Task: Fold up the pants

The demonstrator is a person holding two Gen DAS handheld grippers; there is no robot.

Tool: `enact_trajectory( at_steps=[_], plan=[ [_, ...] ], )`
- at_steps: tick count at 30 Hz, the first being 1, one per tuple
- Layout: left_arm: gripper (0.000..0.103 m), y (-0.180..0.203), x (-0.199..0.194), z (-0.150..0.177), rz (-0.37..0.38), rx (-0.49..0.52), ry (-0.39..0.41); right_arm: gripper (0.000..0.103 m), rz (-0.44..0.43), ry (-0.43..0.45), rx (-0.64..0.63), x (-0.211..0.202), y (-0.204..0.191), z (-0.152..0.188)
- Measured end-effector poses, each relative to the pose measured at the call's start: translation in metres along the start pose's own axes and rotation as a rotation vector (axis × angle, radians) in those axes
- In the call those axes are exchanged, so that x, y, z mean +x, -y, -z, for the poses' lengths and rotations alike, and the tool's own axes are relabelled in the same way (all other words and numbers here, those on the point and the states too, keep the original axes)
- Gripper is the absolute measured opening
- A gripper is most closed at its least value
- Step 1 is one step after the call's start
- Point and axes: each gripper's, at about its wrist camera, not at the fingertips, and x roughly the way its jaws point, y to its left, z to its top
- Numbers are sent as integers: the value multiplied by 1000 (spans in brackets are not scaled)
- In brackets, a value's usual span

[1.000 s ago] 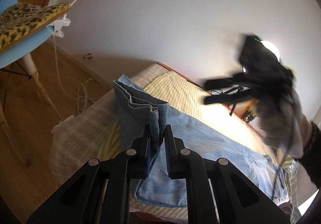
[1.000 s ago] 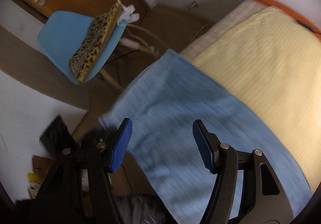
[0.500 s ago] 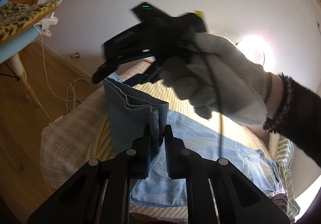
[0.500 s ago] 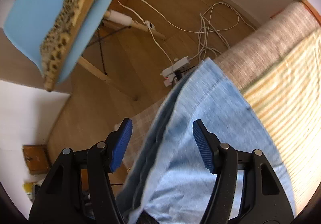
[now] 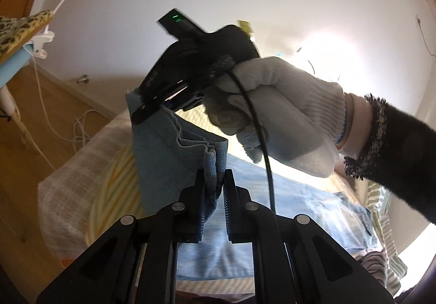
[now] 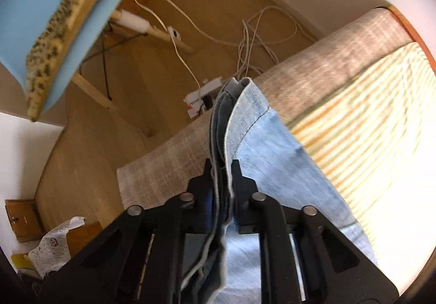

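Pants [image 6: 275, 162] are hanging soft and floppy; left gripper [image 5: 214, 192] and closing right gripper [image 6: 222, 184] are pinching the stacked hem, a sound hold.

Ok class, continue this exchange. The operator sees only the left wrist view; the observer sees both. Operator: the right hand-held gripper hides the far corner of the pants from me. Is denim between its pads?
Observer: Yes. On the right hand-held gripper the jaws are closing with several stacked layers of the pants between them.
Operator: What lies below that corner?
Observer: A white power strip on the wooden floor, close to the bed.
Operator: Anything else down there?
Observer: A crumpled white bag, low at the left of the right wrist view.
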Motion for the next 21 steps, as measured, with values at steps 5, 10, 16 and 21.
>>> enact_trajectory(
  at_steps=[5,10,16,21],
  plan=[
    [10,33,-2,-4,50,52,-11,9,-33,105,81,-56,35,31],
    [10,76,-3,-6,118,102,-20,9,-45,212,165,-111,73,68],
    [10,123,8,4,219,119,-71,8,-28,310,240,-161,116,122],
    [10,170,25,20,298,163,-137,8,-5,365,311,-193,156,178]
  ],
)
